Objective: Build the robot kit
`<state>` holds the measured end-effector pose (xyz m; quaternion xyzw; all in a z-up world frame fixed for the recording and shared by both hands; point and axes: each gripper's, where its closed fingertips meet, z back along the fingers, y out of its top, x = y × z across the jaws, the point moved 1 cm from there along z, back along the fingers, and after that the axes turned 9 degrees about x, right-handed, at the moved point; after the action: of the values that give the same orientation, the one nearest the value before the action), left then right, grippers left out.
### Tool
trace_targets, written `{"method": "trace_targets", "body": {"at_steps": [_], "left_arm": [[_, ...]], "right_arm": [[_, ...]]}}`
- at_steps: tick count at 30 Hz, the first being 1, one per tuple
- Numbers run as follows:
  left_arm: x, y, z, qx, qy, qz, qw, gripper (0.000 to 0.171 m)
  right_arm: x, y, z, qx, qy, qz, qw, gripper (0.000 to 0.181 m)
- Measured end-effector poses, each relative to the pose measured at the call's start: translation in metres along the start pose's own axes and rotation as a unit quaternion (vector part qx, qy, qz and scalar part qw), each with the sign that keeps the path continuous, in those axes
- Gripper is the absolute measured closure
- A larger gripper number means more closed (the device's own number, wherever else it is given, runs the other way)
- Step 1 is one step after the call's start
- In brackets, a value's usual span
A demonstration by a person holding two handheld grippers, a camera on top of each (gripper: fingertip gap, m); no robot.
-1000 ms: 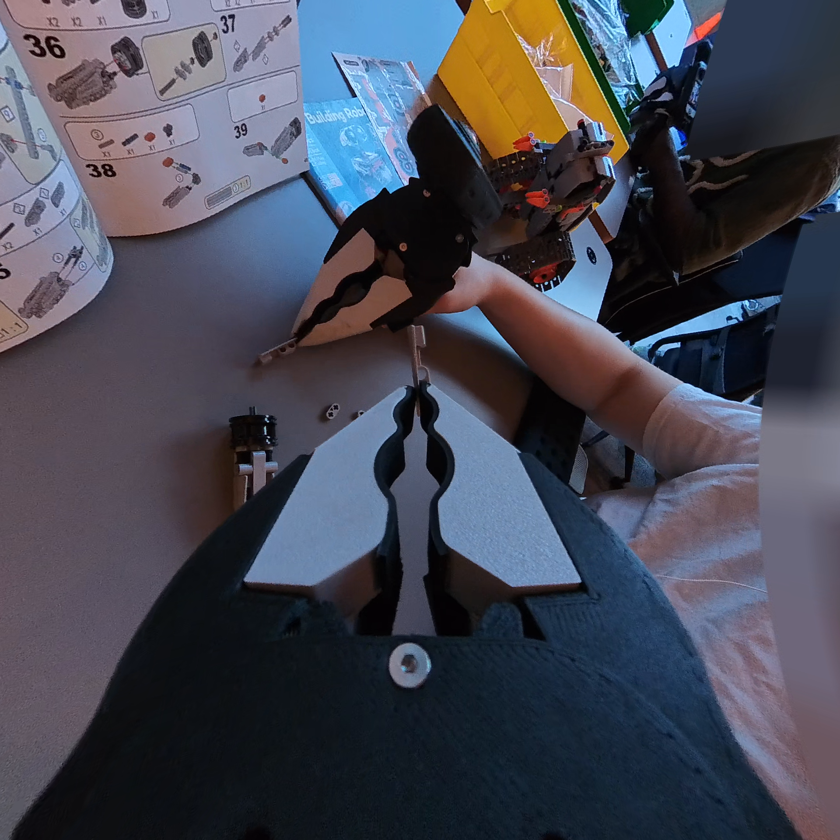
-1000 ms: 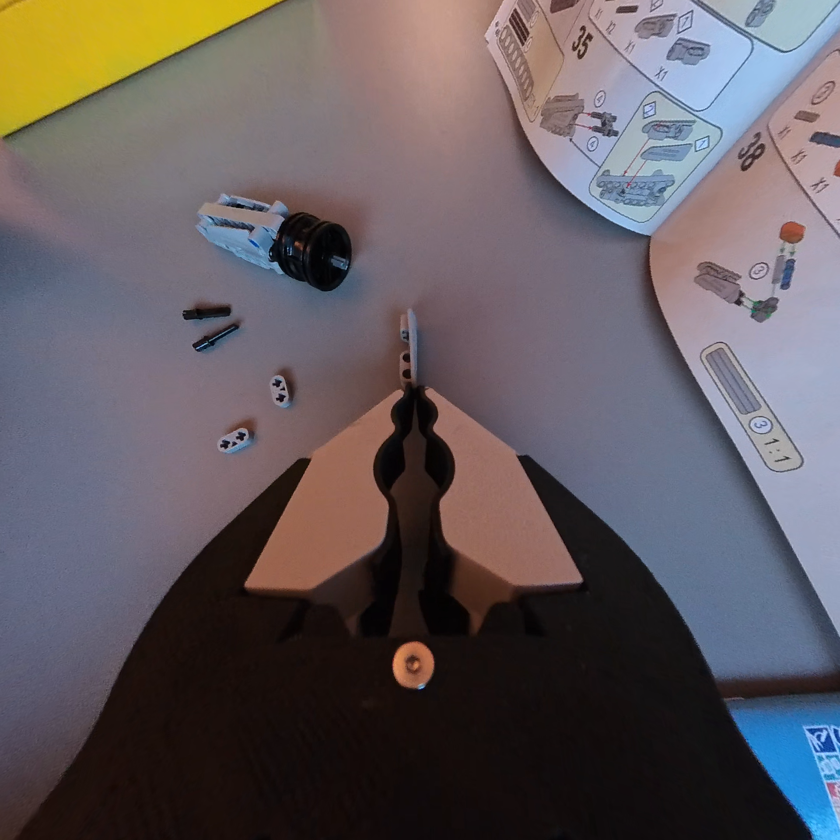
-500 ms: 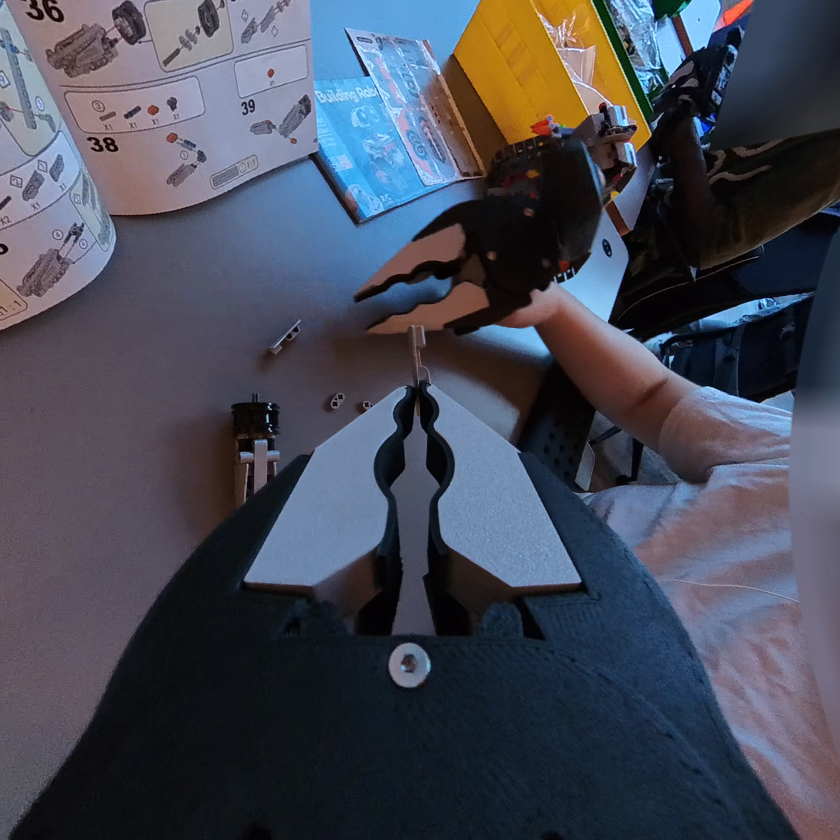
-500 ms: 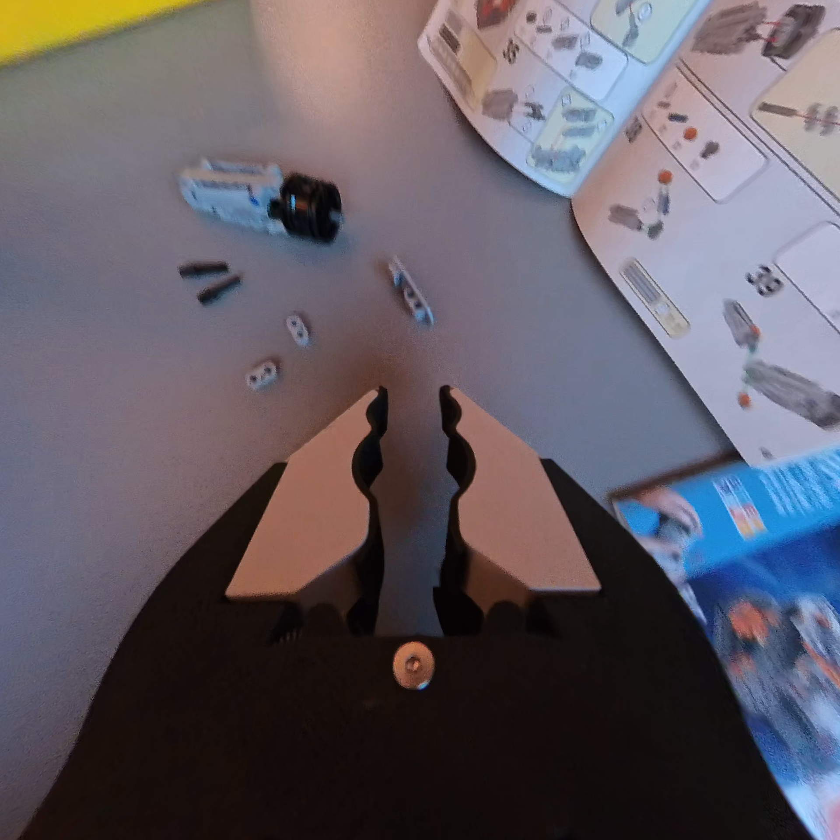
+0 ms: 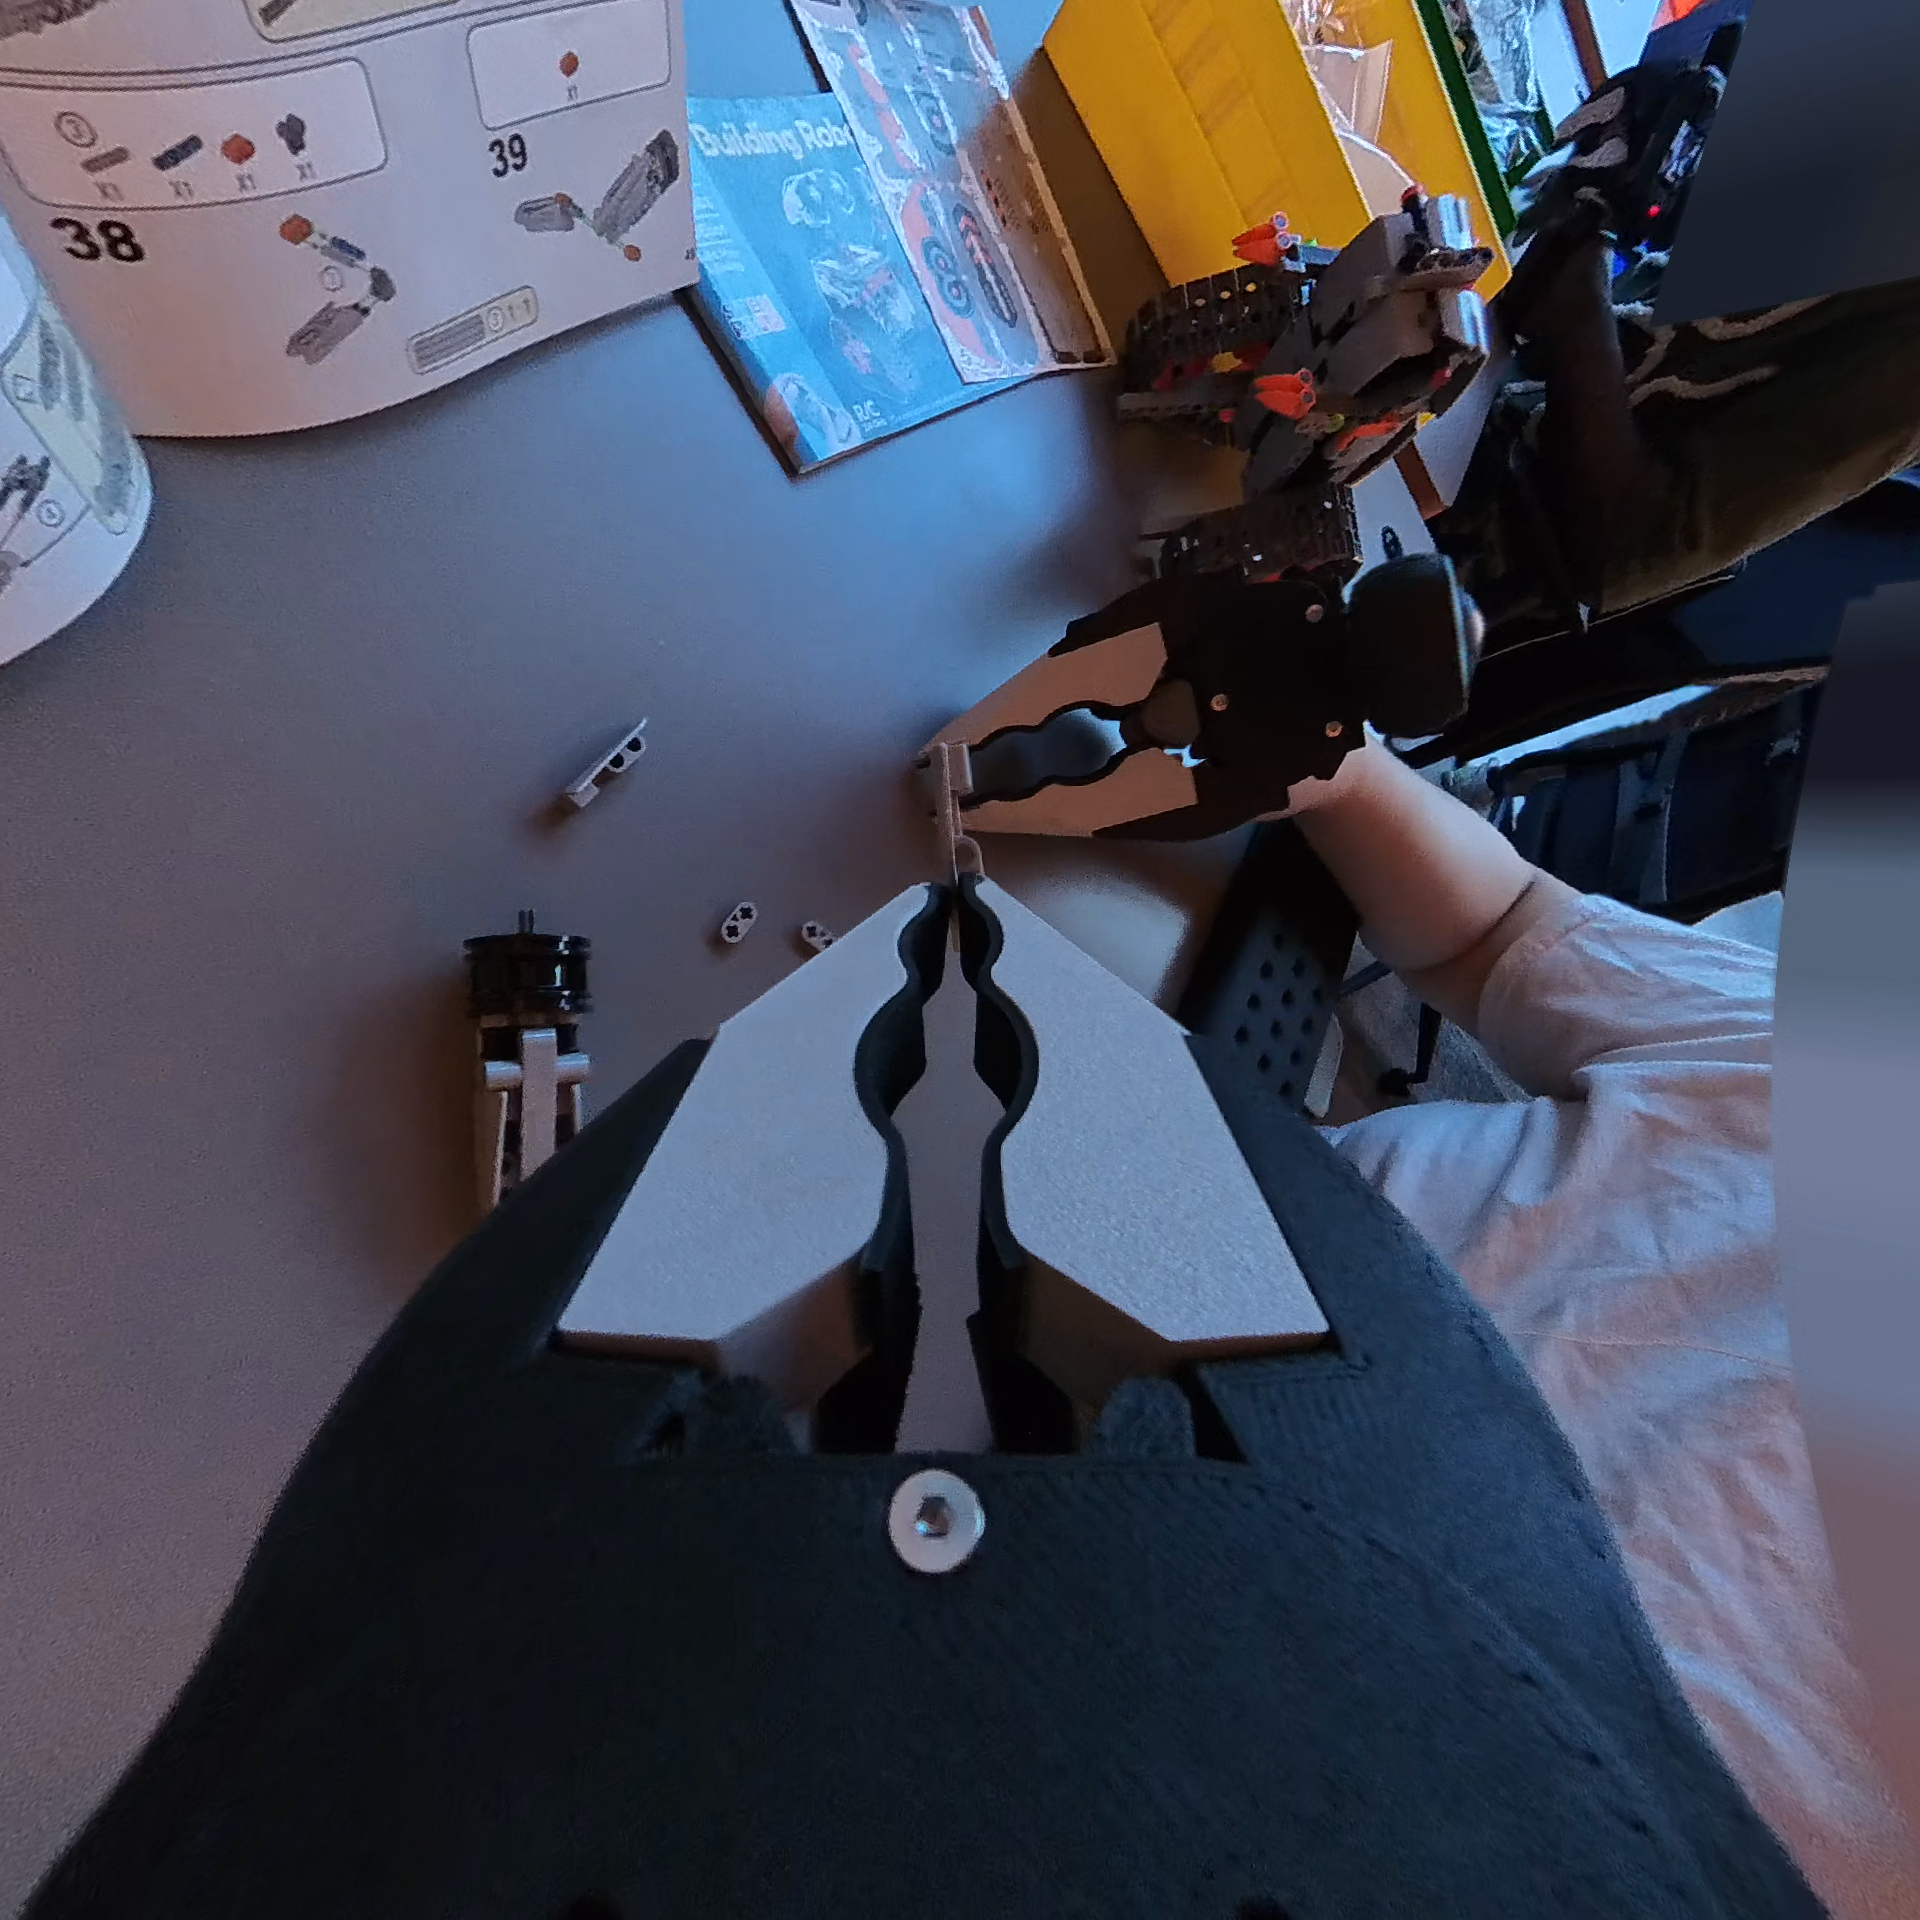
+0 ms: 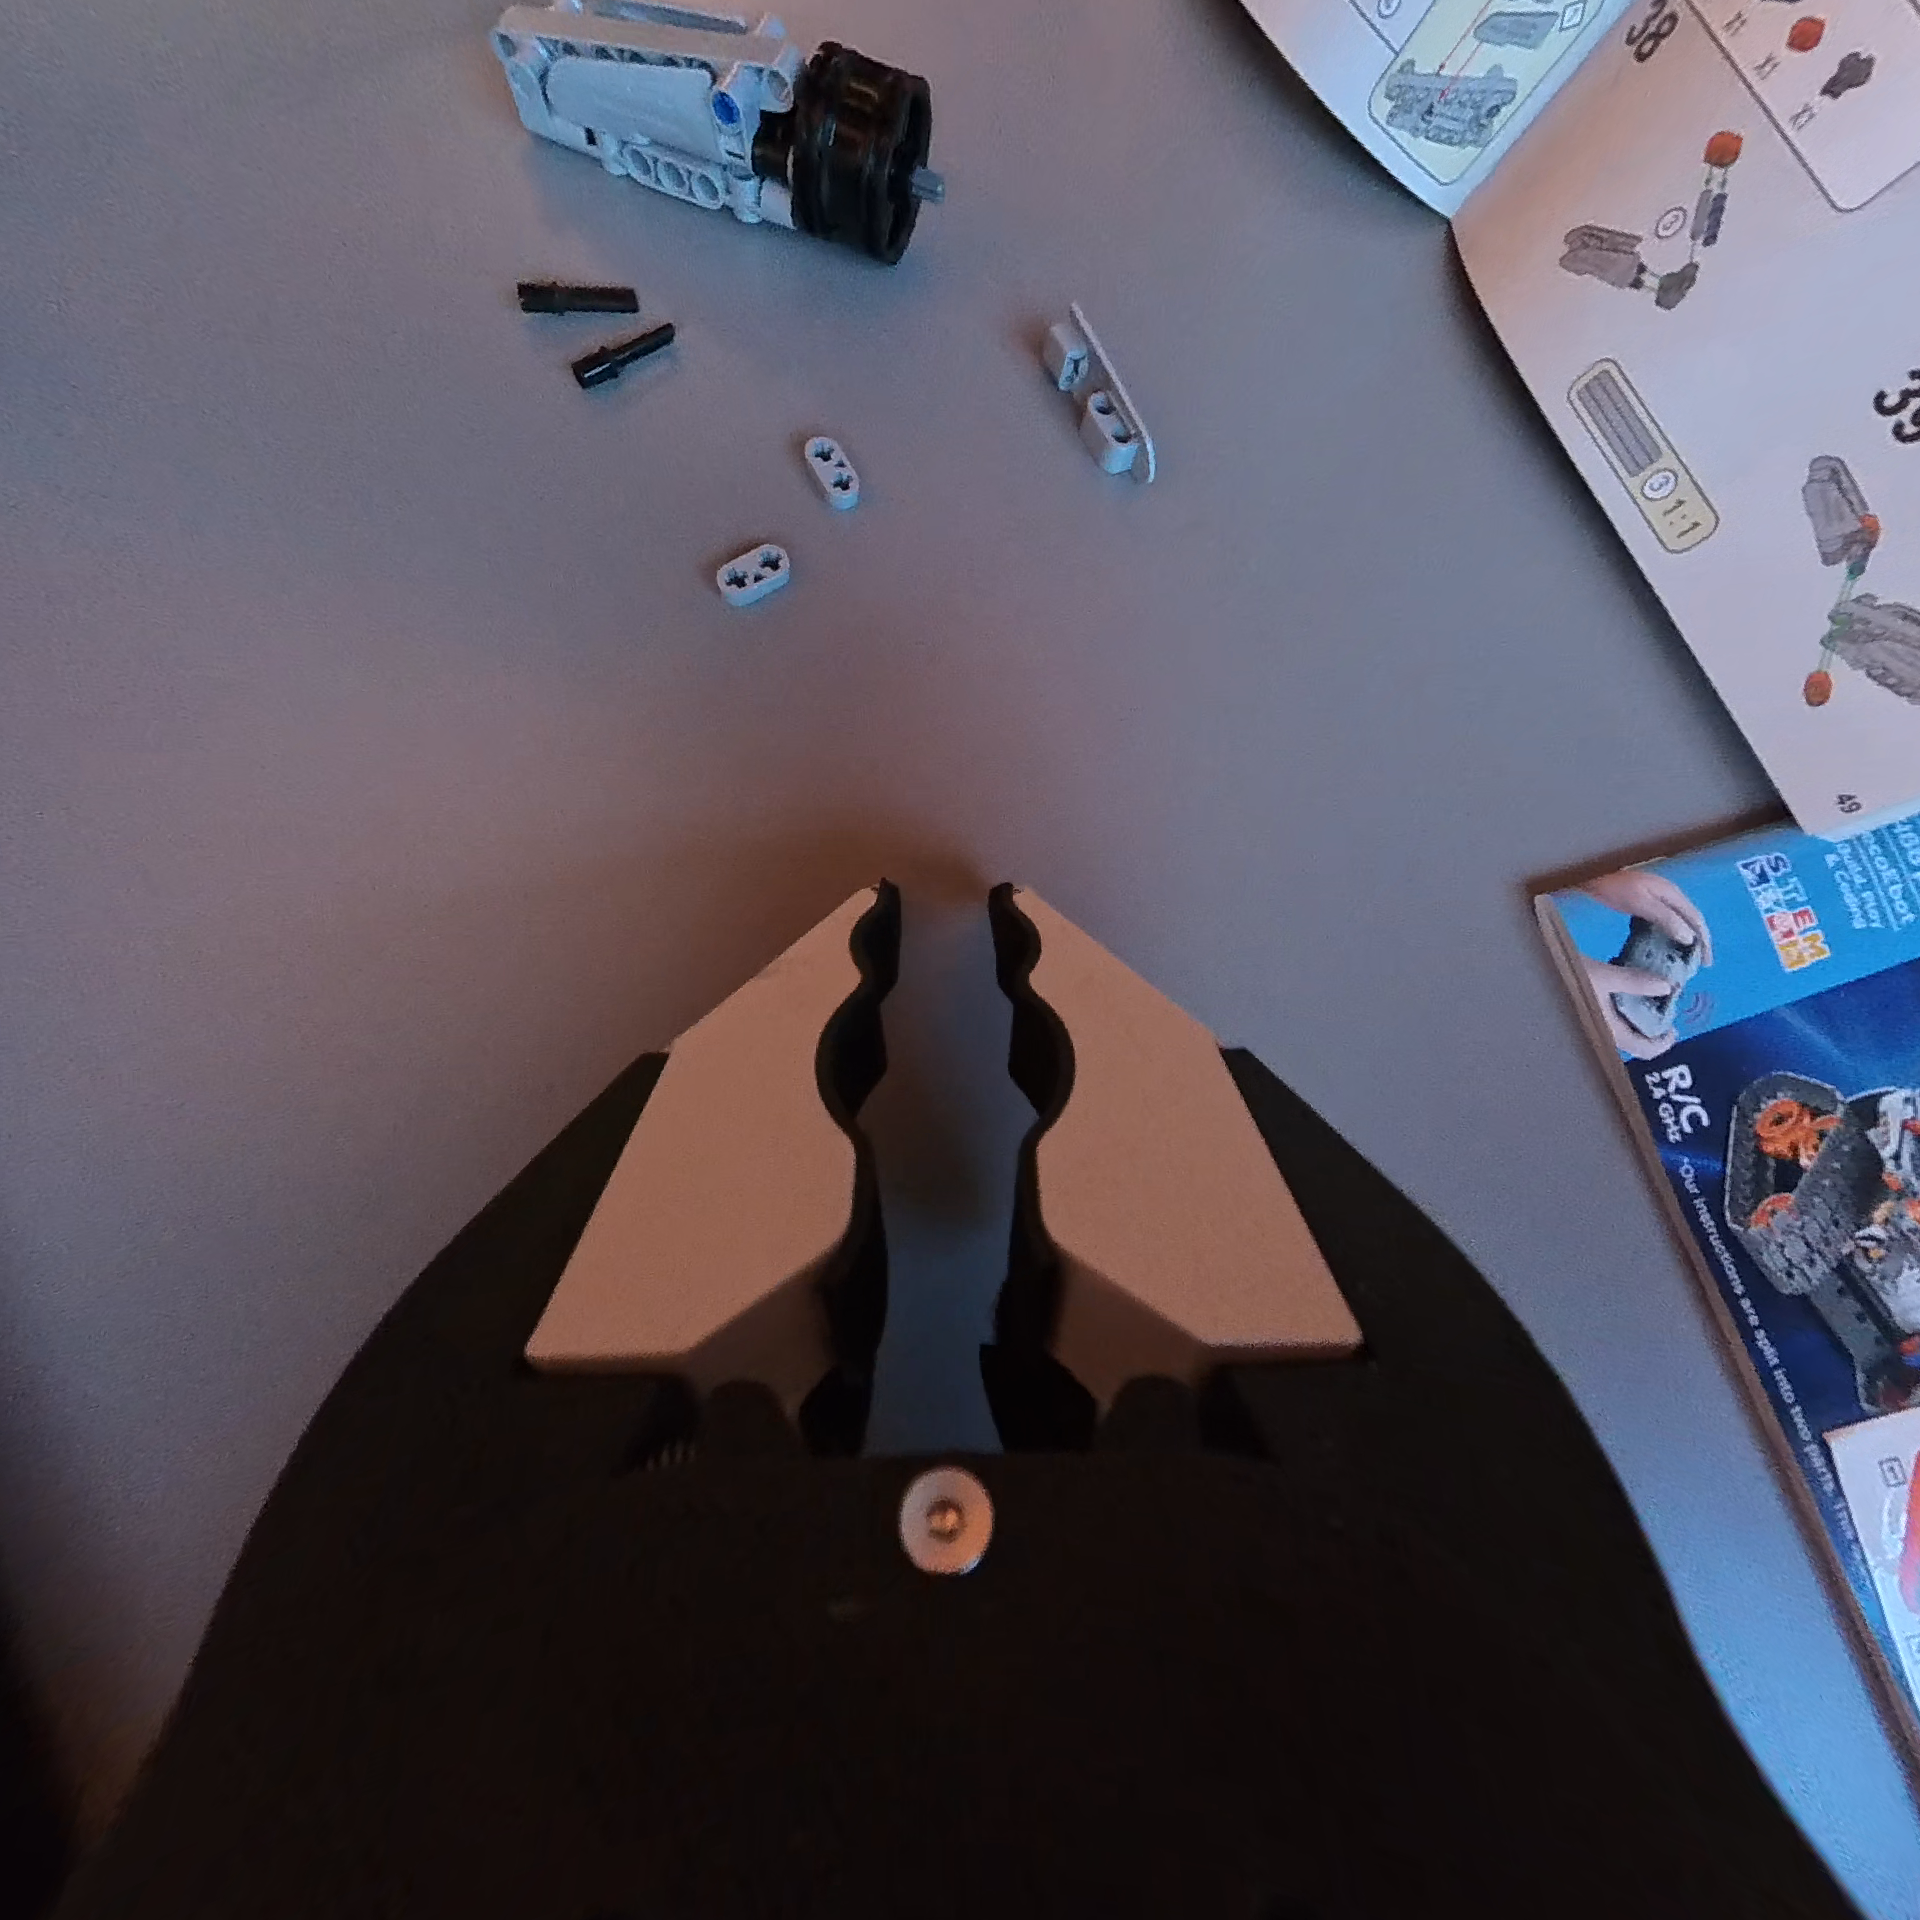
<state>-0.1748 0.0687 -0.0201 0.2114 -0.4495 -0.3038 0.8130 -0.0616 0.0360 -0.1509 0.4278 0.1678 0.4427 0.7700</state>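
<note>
My left gripper (image 5: 954, 894) is shut on a thin grey beam piece (image 5: 948, 810) that sticks out past its tips, above the grey table (image 5: 312, 644). My right gripper (image 6: 943, 896) is open and empty. In the left wrist view its tips (image 5: 951, 774) sit right at the far end of that piece; I cannot tell if they touch it. On the table lie a grey beam (image 6: 1101, 400), a grey motor with a black wheel (image 6: 717, 125), two small grey links (image 6: 831, 473) and two black pins (image 6: 577, 299).
An open instruction booklet (image 6: 1714, 364) and a blue leaflet (image 6: 1787, 1091) lie to the right. A yellow box (image 5: 1226, 135) and a tracked model (image 5: 1299, 343) stand at the far side. A person's arm (image 5: 1434, 862) reaches in from the right.
My right gripper let go of the grey beam on the table, opened, and swung over to the piece in my left gripper. The left gripper stayed shut on its piece.
</note>
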Motion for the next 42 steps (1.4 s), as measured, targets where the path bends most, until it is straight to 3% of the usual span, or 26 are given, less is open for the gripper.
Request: {"method": "trace_targets", "body": {"at_steps": [4,8,14,21,27,32,36,39,42], "left_arm": [[0.019,0.012,-0.009,0.001,-0.021,-0.011,1.000,0.171],[0.062,0.033,-0.022,0.005,-0.089,-0.040,0.995,0.171],[0.091,0.045,-0.036,-0.002,-0.114,-0.068,0.991,0.171],[0.105,0.045,-0.039,-0.006,-0.145,-0.059,0.988,0.171],[0.108,0.045,-0.039,-0.009,-0.129,-0.070,0.989,0.171],[0.083,0.042,-0.056,-0.036,-0.084,-0.085,0.992,0.171],[0.071,0.035,-0.070,-0.069,-0.144,0.000,0.987,0.171],[0.067,0.034,-0.071,-0.058,-0.105,-0.031,0.992,0.171],[0.095,0.038,-0.060,-0.036,-0.104,-0.068,0.992,0.171]], "right_arm": [[0.001,0.000,0.000,-0.008,-0.008,0.001,1.000,0.165],[-0.005,0.001,0.000,-0.011,-0.009,0.040,0.999,0.166],[-0.004,0.000,0.002,-0.022,-0.014,0.033,0.999,0.166],[-0.003,-0.003,0.006,-0.033,-0.019,0.045,0.998,0.166],[-0.003,-0.003,0.006,-0.035,-0.021,0.050,0.998,0.167],[-0.006,-0.002,0.006,-0.037,-0.019,0.075,0.996,0.167],[-0.006,-0.002,0.006,-0.040,-0.028,0.089,0.995,0.167],[-0.004,-0.003,0.007,-0.042,-0.027,0.084,0.995,0.167],[-0.003,-0.004,0.008,-0.040,-0.025,0.080,0.996,0.167]]}}
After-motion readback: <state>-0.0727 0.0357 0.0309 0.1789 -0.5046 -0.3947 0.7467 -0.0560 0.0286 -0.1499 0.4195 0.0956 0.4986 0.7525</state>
